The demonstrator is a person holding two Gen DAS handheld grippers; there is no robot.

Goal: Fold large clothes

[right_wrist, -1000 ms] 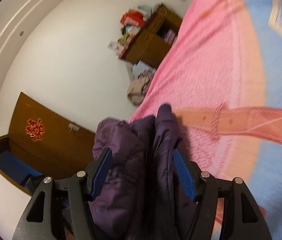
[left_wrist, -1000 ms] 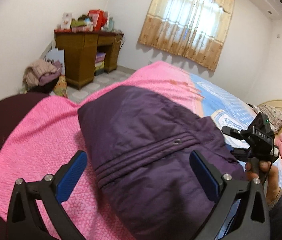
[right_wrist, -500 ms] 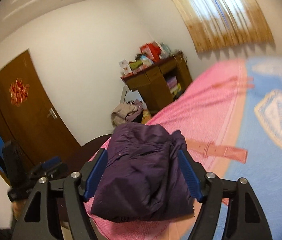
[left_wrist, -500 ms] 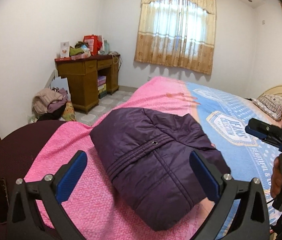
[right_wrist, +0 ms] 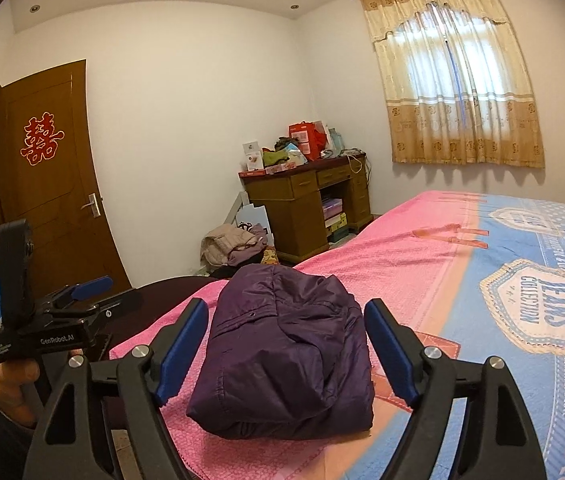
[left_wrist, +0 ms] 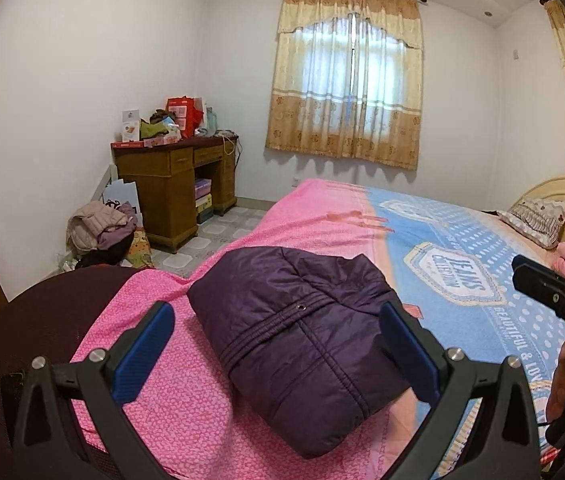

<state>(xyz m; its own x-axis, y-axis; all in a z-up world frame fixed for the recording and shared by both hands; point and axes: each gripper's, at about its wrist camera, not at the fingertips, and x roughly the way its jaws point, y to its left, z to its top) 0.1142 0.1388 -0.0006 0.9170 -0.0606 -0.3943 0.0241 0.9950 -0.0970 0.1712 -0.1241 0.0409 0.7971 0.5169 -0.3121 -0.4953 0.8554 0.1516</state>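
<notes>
Your purple puffer jacket (left_wrist: 302,344) lies folded into a thick bundle on the pink part of the bedspread (left_wrist: 186,412), close to the bed's near corner. Both the left gripper (left_wrist: 278,350) and the right gripper (right_wrist: 286,346) hover clear of it, fingers spread and holding nothing. The padding looks springy, so the top layer could puff open, and a nudge could slide it off the edge. Its long axis runs from the near edge toward the desk (left_wrist: 174,184) corner, rounded fold pointing away.
</notes>
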